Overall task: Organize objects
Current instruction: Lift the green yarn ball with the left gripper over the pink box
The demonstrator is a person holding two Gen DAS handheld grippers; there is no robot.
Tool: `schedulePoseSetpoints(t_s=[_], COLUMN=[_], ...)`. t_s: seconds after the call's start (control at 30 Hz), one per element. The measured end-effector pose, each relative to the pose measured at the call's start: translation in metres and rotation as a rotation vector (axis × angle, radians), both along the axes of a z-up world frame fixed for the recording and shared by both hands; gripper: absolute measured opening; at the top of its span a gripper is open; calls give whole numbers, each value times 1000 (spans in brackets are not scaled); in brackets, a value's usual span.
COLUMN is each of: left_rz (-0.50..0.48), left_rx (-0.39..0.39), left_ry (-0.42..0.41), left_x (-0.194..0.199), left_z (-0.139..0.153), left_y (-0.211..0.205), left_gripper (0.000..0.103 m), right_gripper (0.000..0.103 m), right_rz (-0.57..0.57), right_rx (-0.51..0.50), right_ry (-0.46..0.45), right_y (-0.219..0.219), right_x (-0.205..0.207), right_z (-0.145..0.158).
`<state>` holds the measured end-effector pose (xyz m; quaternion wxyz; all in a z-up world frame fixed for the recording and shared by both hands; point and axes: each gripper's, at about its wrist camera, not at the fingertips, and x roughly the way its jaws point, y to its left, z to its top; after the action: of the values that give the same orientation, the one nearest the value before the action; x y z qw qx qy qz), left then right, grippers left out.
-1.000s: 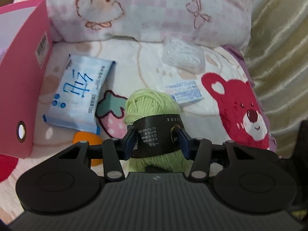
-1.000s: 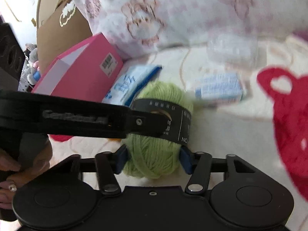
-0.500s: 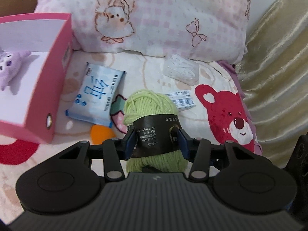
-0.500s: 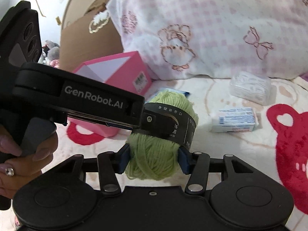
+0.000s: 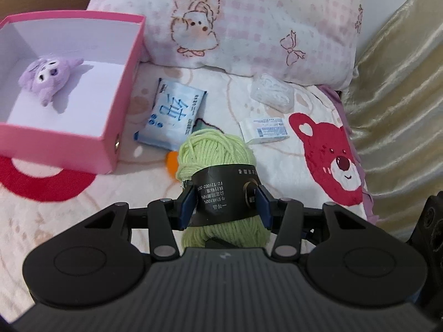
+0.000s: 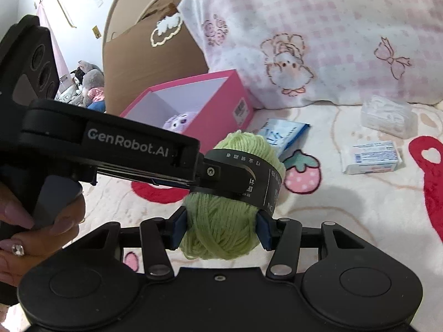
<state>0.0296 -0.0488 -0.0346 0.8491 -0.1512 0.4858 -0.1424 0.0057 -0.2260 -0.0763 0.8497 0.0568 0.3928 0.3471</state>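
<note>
A light green ball of yarn (image 5: 214, 152) (image 6: 221, 221) with a black paper band hangs above the bed, held by both tools at once. My left gripper (image 5: 224, 207) is shut on its banded middle, and my right gripper (image 6: 220, 228) is shut on its lower end. In the right wrist view the left tool crosses from the left, held by a hand (image 6: 33, 227). An open pink box (image 5: 119, 116) (image 6: 218, 108) with a purple plush toy (image 5: 47, 78) (image 6: 180, 120) inside stands to the left of the yarn.
On the cartoon-print blanket lie a blue tissue pack (image 5: 171, 117) (image 6: 285, 134), a white labelled packet (image 5: 264, 131) (image 6: 371, 157), a clear plastic case (image 5: 272, 94) (image 6: 387, 116) and an orange thing (image 5: 171, 161). A pink checked pillow (image 5: 249, 22) lies behind, a gold curtain (image 5: 401, 96) on the right, and a cardboard box (image 6: 149, 63) behind the pink box.
Both grippers have risen with the yarn and drifted so the pink box's open top and the purple plush now show. The bed items sit lower and farther away in view.
</note>
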Motion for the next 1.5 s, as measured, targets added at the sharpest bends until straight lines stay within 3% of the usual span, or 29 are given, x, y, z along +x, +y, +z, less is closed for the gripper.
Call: schedulePoseSetpoints(t_s=[0.3,0.57,1.5], left_rz=[-1,-10,89], left_rx=[-12,-17,-61], left_ry=[46,31,-68], left_x=[-27,-39,-60], left_z=[10,28,83], left_y=[21,35,90], left_gripper=[46,46,46], right_gripper=[57,57,58], right_rz=[-20,4,89], right_rx=[-19,-11,-53], right_ry=[71,106,56], right_y=[17,26,77], right_x=[-28,-34,-39], right_z=[16,36,98])
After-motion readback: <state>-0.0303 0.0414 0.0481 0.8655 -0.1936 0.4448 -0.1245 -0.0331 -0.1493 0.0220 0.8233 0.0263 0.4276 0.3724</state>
